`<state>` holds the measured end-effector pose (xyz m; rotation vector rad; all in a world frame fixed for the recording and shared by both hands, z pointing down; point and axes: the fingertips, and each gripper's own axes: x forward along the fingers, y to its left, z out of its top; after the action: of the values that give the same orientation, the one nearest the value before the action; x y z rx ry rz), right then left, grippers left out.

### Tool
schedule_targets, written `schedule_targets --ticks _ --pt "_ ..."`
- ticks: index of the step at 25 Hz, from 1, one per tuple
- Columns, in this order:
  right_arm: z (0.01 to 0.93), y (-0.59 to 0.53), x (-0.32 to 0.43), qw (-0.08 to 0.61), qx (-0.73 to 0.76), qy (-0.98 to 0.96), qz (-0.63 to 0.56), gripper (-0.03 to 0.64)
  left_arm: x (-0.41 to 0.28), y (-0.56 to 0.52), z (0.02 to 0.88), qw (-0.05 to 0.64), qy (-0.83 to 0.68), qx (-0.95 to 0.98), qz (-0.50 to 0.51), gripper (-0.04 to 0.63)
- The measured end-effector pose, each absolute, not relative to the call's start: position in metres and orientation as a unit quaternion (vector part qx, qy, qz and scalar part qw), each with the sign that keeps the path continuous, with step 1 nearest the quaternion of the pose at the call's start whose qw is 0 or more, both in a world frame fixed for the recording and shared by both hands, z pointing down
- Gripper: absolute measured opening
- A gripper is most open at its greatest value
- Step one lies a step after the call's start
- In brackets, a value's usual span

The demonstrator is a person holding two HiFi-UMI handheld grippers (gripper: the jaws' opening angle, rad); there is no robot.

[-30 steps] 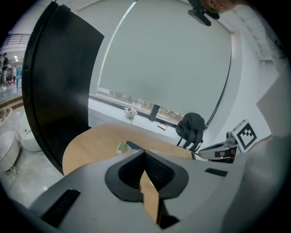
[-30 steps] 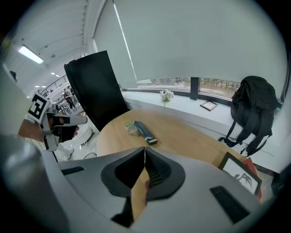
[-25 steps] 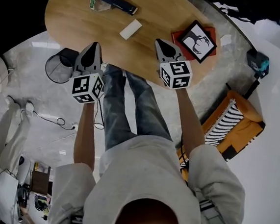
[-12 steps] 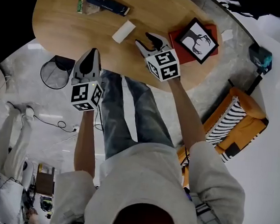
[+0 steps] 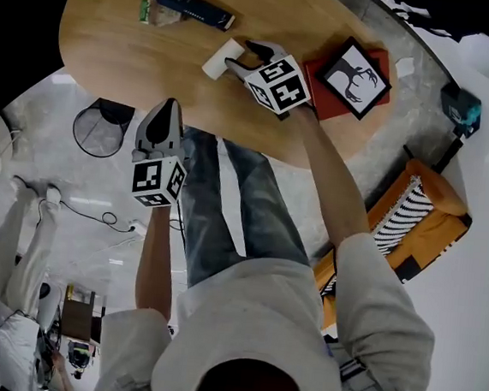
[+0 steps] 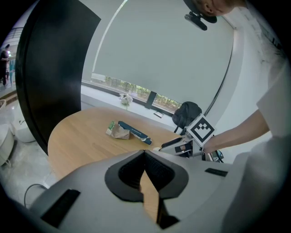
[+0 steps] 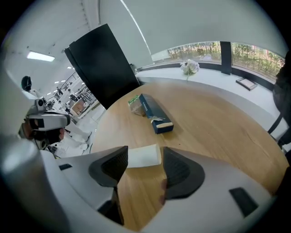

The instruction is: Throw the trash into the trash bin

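Note:
A white paper block (image 5: 218,60) lies on the wooden table (image 5: 120,58). My right gripper (image 5: 242,53) reaches down to it with its jaws opening. In the right gripper view the white block (image 7: 151,154) lies just between the right gripper's (image 7: 144,161) tips, and the pads do not press on it. A dark blue box (image 5: 199,7) and a crumpled wrapper (image 5: 150,11) lie at the table's far side. My left gripper (image 5: 169,106) hovers shut and empty off the table's near edge. A black mesh trash bin (image 5: 101,128) stands on the floor to its left.
A framed deer picture (image 5: 353,74) rests on a red book (image 5: 321,101) at the table's right. An orange striped cushion (image 5: 408,216) lies on the floor to the right. Cables (image 5: 97,212) run over the floor near the bin. The person's legs are under the table edge.
My right gripper has moved left and down across the table to the white block, and its jaws have come apart. The left gripper has sunk slightly.

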<state>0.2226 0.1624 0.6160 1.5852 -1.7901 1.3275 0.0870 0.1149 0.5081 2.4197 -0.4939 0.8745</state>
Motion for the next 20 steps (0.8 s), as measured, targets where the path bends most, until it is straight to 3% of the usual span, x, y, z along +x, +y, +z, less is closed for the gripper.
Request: schedule_targets --ticks 8,15,20 --pt "0.636 0.167 0.208 0.230 0.513 -0.660 0.499 0.228 0.079 0.117 0.511 0.263 -0.191 0.890 0.319 0.018" --pt "0.617 0.181 0.200 0.222 0.504 -0.674 0.492 0.110 0.083 0.112 0.503 0.261 -0.195 0.893 0.309 0.018" --pt "0.595 0.188 0.185 0.213 0.501 -0.690 0.477 0.064 0.082 0.108 0.494 0.255 -0.202 0.897 0.300 0.018"
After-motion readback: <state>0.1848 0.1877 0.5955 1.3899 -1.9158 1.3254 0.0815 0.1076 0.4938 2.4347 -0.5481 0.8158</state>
